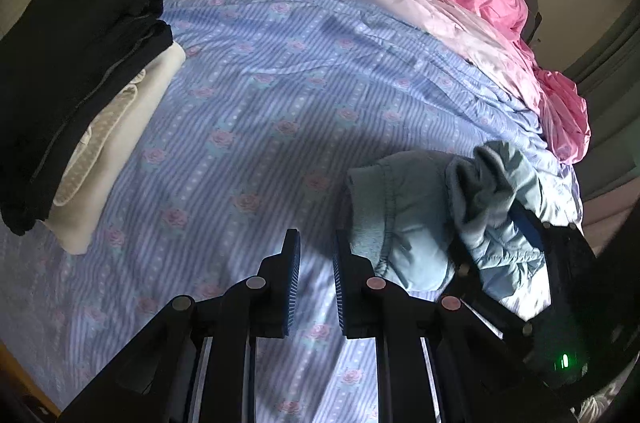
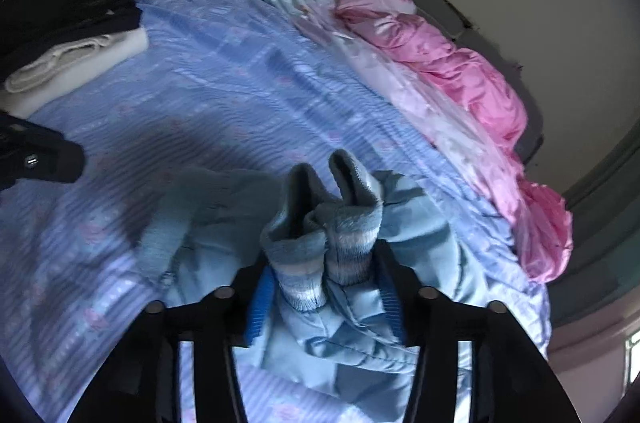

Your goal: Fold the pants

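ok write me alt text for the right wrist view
The right gripper is shut on bunched light blue pants, their ribbed cuffs sticking up between its fingers, above a bed with a blue striped floral sheet. A pink quilt lies crumpled along the far right edge, and folded black and cream clothes are stacked at far left.

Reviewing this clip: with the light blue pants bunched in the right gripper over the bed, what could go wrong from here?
The right gripper clamps a thick wad of the light blue pants, cuffs sticking up, so layers may slip or unfold unevenly. The left gripper hangs open and holds nothing, leaving the rest crumpled on the bedsheet. A wide sweep could disturb the folded stack.
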The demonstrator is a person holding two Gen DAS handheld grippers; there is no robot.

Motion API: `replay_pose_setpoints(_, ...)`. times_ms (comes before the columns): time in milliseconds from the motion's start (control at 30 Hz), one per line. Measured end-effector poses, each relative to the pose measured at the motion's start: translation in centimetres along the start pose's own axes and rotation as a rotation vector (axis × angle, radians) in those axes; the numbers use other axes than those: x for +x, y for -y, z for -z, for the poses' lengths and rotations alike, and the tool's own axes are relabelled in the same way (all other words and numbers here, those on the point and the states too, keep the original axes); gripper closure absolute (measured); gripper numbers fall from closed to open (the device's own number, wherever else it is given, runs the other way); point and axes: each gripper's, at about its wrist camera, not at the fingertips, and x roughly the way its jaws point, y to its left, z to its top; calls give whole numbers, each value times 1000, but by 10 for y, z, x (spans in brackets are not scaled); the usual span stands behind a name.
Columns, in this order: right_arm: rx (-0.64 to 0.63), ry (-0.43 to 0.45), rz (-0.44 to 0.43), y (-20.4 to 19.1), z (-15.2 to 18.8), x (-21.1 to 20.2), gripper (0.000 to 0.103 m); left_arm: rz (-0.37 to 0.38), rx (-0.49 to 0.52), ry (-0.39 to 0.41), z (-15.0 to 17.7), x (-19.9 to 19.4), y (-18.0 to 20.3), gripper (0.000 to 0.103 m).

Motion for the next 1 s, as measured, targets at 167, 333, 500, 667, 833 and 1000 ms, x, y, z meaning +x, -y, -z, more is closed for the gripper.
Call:
replay_pose_setpoints(167,10,20,-140,-5,-1,-17,40,-31,6,21,-7,-10,-6,81)
replay_pose_setpoints(333,40,31,-253,-2,-6,-29,40,-40,-14,47,-15,-26,-14,77)
replay_pose_setpoints(500,102,114,-268,34,-3,-71,40,-7,38,72,-13,-48,4,64)
replay_pose_setpoints(667,249,189,-149,102,22,-109,22,104,108,84,-1,-59,52,58)
replay_pose_setpoints(833,440,109,-82,179,59,-86,21,207,168,79,3,-43,104,57)
replay_pose_setpoints(1000,710,-12,-160,236,102,-27,21,236,70,37,-5,-7,120,57)
